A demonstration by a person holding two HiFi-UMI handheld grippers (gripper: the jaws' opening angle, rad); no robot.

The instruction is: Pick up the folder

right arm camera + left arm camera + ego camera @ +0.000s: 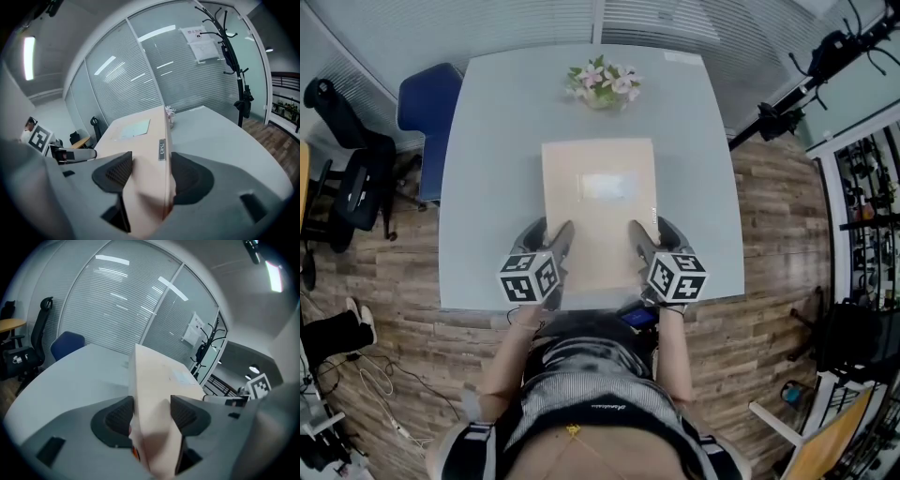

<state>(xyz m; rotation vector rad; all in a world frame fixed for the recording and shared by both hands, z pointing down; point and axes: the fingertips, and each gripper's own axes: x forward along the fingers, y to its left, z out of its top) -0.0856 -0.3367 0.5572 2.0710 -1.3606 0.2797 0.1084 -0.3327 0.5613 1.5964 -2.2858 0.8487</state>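
Note:
A beige folder (598,202) with a pale label on its cover lies flat between my two grippers, over the grey table (497,141). My left gripper (548,234) is shut on the folder's left edge near the near end. My right gripper (652,232) is shut on the right edge at the same height. In the left gripper view the folder (154,380) runs edge-on between the dark pads (119,416), which press on it. The right gripper view shows the folder (140,136) clamped the same way in my right gripper (149,176), with a small tag on its edge.
A small vase of flowers (603,82) stands at the table's far edge, just beyond the folder. A blue chair (427,103) and a black office chair (347,178) stand to the left. A black stand (806,84) rises at the right, over wood floor.

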